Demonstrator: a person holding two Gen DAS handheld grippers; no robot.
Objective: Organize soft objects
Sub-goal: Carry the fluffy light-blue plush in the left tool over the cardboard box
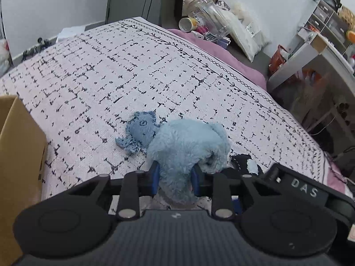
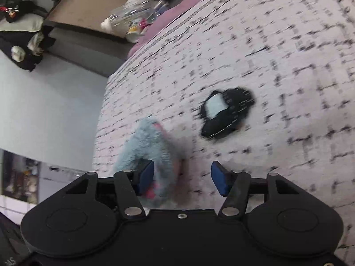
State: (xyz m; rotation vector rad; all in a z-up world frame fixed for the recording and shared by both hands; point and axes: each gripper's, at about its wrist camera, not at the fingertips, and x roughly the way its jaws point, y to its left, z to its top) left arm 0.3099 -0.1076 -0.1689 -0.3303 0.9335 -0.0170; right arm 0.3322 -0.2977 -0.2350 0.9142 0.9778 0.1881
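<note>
Fluffy light-blue plush toy lay on the black-flecked white bedspread | left gripper clenched on its near end | right gripper gaped, gripping nothing | advice: lift steadily, keep squeeze deep in fur, carry toward brown cardboard box, clearing small denim-blue stuffed figure.

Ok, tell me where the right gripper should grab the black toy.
Probably across the black toy's narrower middle, coming from above: it lies flat on the bedspread, apart from the blue plush, with free space around. The right gripper is open.
</note>
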